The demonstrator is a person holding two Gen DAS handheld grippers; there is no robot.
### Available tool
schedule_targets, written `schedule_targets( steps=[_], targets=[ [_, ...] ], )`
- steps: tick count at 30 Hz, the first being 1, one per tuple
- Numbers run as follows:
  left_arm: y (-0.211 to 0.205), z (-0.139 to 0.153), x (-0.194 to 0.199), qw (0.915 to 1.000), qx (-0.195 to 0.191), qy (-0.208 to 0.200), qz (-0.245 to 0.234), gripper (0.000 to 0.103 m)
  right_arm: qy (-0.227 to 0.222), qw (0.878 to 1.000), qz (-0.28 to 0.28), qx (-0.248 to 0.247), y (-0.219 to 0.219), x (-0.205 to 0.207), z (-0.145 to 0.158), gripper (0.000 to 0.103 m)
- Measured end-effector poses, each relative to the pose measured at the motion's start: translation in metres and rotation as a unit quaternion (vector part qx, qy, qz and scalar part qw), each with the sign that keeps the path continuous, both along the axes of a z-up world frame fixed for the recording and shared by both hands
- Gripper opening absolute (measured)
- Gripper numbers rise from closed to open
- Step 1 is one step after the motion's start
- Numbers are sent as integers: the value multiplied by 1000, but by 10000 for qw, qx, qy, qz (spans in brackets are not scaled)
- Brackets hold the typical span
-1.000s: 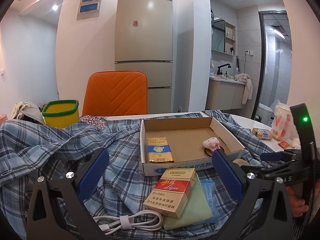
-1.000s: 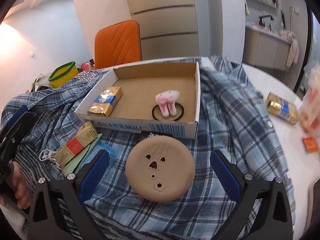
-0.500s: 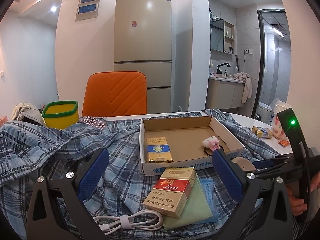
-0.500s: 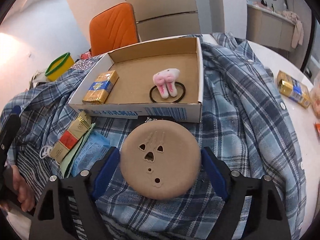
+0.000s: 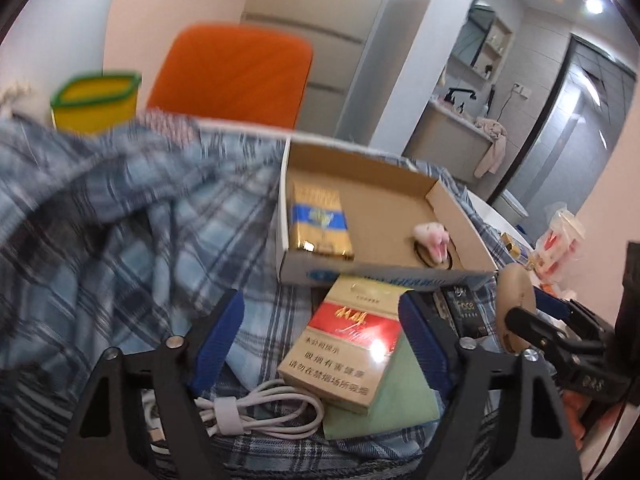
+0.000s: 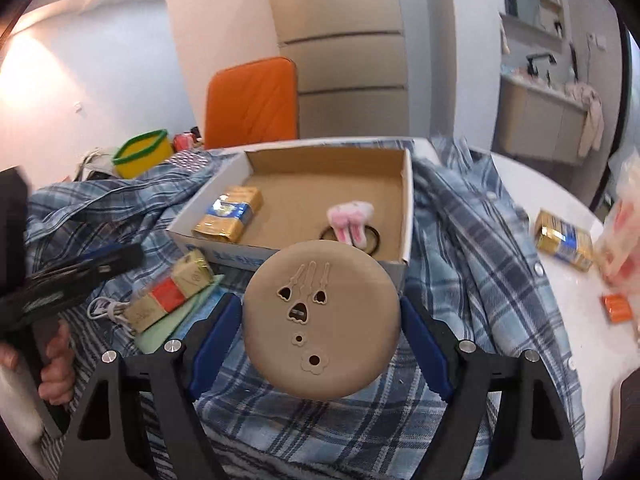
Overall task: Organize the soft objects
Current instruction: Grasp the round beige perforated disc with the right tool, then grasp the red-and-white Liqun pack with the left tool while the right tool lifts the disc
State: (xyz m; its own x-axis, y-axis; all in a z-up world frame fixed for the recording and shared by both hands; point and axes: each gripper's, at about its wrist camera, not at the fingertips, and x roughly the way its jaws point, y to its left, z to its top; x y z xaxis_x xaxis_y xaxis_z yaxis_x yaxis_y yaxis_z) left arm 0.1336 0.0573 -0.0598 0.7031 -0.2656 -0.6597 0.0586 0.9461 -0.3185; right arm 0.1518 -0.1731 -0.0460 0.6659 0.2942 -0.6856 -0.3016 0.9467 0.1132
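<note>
My right gripper (image 6: 320,304) is shut on a round tan disc (image 6: 322,328) with small cut-outs and holds it above the blue plaid shirt (image 6: 460,248), in front of the cardboard box (image 6: 408,208). The box holds a gold-and-blue packet (image 6: 230,216) and a pink bunny hair tie (image 6: 352,220). The jaws of my left gripper (image 5: 320,300) are closing around a red-and-gold carton (image 5: 344,340). The carton lies on a green sheet (image 5: 400,400), and the pads stand clear of its sides.
A coiled white cable (image 5: 260,408) lies by the carton. On the white table (image 6: 520,184) at the right are another gold packet (image 6: 564,244) and a small orange packet (image 6: 618,306). A yellow tub (image 6: 140,152) and an orange chair (image 6: 252,104) stand behind.
The right gripper closed on the disc and raised it off the shirt. The left gripper tipped down and rolled toward the carton, and its jaws narrowed.
</note>
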Motion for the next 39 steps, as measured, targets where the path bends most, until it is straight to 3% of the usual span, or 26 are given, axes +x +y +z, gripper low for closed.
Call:
schedule_targets(
  steps=[4,12,16,20,21,23,28,34,39],
  targets=[
    [-1,-9,5,9994,-189,266,-111,75,-115,9998,108,-105,5,-5,3,83],
    [-21,-15,11,9954,18,553,-779,75,-106,9998,122,-125,6,-5,2,83],
    [-23,-20,13,9944,116,727,-754,75,-98,9998,133,-121,6,-5,1,83],
    [-21,-23,15,9933,43,819,-809,65,-92,9998,150,-121,6,-5,1,83],
    [-22,-22,14,9935,60,783,-827,59,-91,9998,155,-121,7,-5,1,83],
    [-23,-20,12,9938,86,712,-845,56,-107,9997,162,-130,7,-6,1,83],
    [-27,-9,3,9958,240,343,-816,55,-178,9996,158,-156,9,-8,3,83],
    [-32,12,-20,9952,547,-466,-671,55,-421,9989,99,-200,9,-14,8,83],
    [-42,29,-41,9867,969,-1178,-558,55,-807,9965,11,-220,9,-25,17,83]
  ],
)
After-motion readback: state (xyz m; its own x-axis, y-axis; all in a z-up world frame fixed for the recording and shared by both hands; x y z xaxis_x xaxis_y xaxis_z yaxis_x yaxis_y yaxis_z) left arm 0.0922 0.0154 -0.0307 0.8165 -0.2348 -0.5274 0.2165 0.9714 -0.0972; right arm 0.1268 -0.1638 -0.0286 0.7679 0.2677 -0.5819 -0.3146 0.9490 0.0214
